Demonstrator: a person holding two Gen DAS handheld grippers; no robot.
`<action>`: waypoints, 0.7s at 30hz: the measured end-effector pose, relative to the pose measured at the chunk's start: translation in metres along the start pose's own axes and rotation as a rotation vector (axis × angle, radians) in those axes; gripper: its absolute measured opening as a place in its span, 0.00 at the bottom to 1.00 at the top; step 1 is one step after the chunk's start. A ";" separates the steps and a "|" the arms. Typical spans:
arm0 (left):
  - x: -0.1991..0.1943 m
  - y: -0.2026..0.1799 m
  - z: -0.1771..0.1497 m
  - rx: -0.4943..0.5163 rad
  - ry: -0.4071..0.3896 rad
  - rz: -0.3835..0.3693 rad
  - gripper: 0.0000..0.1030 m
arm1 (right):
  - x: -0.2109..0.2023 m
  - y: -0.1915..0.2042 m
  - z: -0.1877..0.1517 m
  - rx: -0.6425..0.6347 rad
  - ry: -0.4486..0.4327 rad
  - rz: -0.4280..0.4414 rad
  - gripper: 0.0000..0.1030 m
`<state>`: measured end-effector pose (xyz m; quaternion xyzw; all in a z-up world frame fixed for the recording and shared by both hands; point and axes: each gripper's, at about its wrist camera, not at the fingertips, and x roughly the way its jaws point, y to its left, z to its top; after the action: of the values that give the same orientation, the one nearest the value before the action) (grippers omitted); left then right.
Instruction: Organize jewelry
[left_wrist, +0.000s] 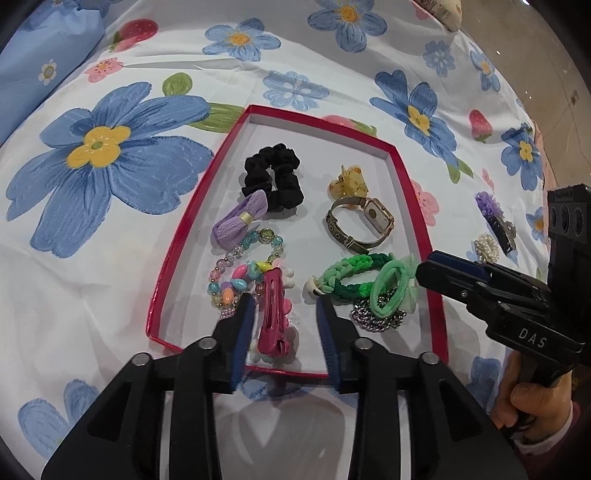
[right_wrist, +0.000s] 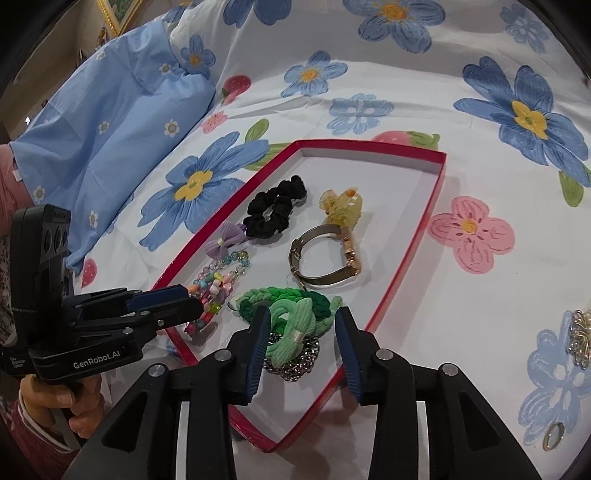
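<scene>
A red-rimmed shallow box (left_wrist: 406, 177) (right_wrist: 417, 236) lies on the floral bedspread. It holds a black scrunchie (left_wrist: 273, 177) (right_wrist: 275, 208), a purple bow (left_wrist: 240, 219), a yellow claw clip (left_wrist: 349, 181), a gold watch (left_wrist: 360, 225) (right_wrist: 328, 254), a bead bracelet (left_wrist: 236, 273), a pink hair clip (left_wrist: 273, 317), a green braided band (left_wrist: 351, 273) and a mint hair tie (right_wrist: 291, 328) on a silver chain (right_wrist: 299, 365). My left gripper (left_wrist: 286, 314) is open, straddling the pink clip. My right gripper (right_wrist: 304, 326) is open above the mint hair tie.
Outside the box on the right lie a purple flower clip (left_wrist: 493, 216), a pearl piece (left_wrist: 487, 245) (right_wrist: 581, 336) and a gold ring (right_wrist: 554, 435). A blue pillow (right_wrist: 103, 129) lies at the left. The bed edge and floor (left_wrist: 565, 96) are at the far right.
</scene>
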<state>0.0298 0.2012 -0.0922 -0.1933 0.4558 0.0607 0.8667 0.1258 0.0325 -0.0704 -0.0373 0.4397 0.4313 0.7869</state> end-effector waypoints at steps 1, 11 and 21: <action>-0.003 0.000 0.000 -0.008 -0.008 0.001 0.47 | -0.003 -0.001 0.000 0.006 -0.008 0.004 0.37; -0.038 0.015 -0.011 -0.123 -0.110 -0.022 0.81 | -0.038 -0.007 -0.009 0.086 -0.134 0.072 0.69; -0.064 0.024 -0.038 -0.236 -0.156 -0.066 0.90 | -0.062 -0.009 -0.030 0.150 -0.199 0.138 0.76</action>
<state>-0.0429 0.2128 -0.0660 -0.3032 0.3700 0.1002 0.8724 0.0976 -0.0265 -0.0472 0.0947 0.3919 0.4520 0.7957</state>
